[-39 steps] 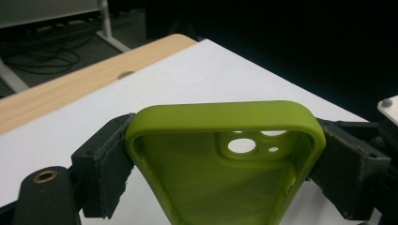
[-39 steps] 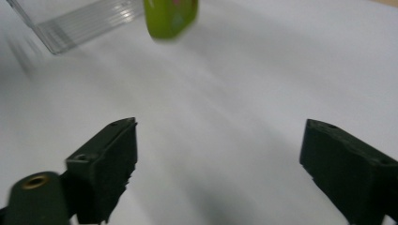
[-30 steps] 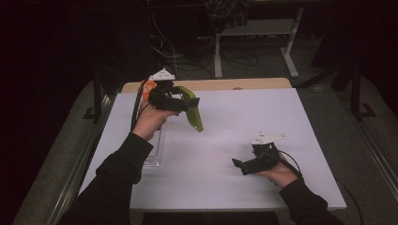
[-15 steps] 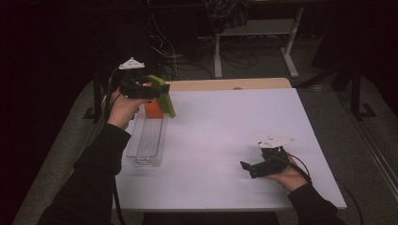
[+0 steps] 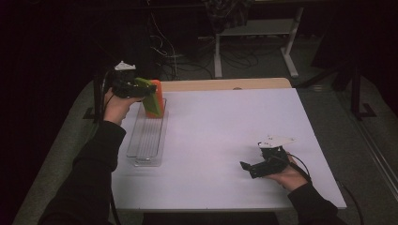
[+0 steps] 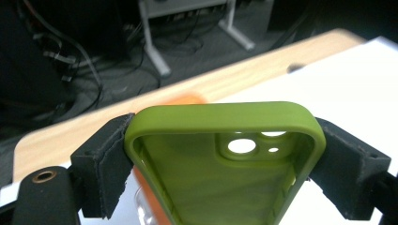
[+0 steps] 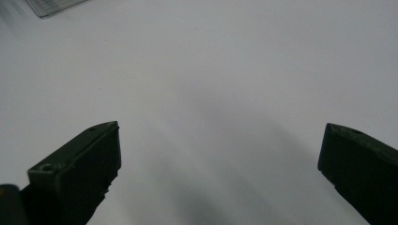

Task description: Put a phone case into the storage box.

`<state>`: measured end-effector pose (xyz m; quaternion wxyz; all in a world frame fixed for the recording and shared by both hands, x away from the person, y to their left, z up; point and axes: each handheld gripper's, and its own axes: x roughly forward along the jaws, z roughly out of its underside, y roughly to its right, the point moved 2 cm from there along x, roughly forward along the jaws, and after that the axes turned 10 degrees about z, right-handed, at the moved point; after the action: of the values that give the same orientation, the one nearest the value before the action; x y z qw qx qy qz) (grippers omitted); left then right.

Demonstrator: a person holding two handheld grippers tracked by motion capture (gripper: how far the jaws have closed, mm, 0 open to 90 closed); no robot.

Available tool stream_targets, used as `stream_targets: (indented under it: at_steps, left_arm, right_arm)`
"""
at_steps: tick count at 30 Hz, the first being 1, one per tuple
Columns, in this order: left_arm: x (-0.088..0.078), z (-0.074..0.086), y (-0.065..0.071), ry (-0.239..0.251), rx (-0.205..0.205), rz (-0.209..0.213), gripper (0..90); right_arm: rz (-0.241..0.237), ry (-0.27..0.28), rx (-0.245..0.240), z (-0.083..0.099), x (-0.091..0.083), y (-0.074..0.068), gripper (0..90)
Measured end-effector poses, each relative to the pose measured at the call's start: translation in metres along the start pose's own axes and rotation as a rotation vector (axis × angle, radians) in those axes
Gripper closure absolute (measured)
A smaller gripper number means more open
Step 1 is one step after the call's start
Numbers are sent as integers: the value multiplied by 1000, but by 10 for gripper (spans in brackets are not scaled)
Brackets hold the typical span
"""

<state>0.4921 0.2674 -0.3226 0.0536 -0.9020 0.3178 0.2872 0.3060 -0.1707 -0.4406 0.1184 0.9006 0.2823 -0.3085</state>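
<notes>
- The left claw (image 5: 141, 89) sits in the upper left of the high view, clamped on a green phone case (image 5: 151, 96); in the left gripper view its two black pads press on the case's two long sides.
- In the left gripper view the green phone case (image 6: 225, 159) fills the lower middle of the frame, its hollow inner side facing the camera and its camera cut-outs showing right of centre.
- An orange phone case (image 5: 158, 101) stands just behind the green one in the high view, at the far end of a clear tray (image 5: 148, 140) that lies along the left part of the white counter (image 5: 225, 140).
- Whether the green case touches the orange one or the tray cannot be told.
- The right claw (image 5: 246, 166) rests low on the counter at the lower right of the high view, well apart from the tray.
- In the right gripper view its jaws stand wide apart with nothing but bare counter (image 7: 211, 93) between them.
</notes>
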Motion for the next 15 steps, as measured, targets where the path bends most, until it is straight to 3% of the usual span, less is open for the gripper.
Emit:
stream_targets:
  at_steps: [2,10,15]
  left_arm:
    - [5,6,-4,-5,-35,7,142]
    - [24,22,-15,-51,-68,6,136]
    - [31,24,-15,-60,-61,-12,133]
  right_arm:
    - [-1,6,3,0,-1,0,0]
    - [-8,14,7,-1,-2,0,0]
    - [-11,11,11,-1,-2,-1,0]
